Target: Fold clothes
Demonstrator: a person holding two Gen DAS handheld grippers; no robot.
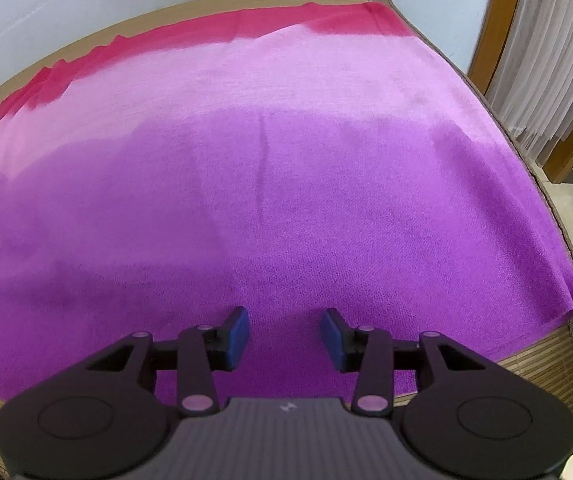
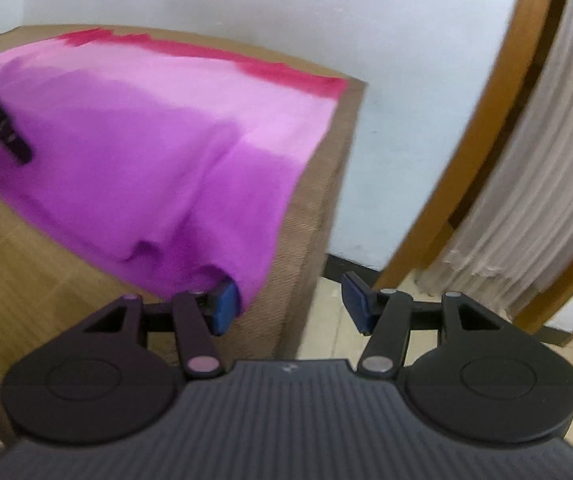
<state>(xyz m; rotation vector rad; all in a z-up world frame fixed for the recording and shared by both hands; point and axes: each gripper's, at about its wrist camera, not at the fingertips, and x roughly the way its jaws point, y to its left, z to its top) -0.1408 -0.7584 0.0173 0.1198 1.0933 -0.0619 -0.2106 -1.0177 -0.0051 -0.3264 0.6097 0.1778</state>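
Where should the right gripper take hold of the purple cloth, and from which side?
Best guess: grip the purple cloth at its near corner, which droops over the table's edge. Come in from off the table, at that open side, so one finger can slip under the hanging fabric. The right gripper is open, with its inner pad already beside that corner.

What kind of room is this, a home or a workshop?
Probably a room in a home. A purple and pink cloth lies spread on a woven-mat surface, with pale curtains in a wooden frame and a tiled floor beside it.
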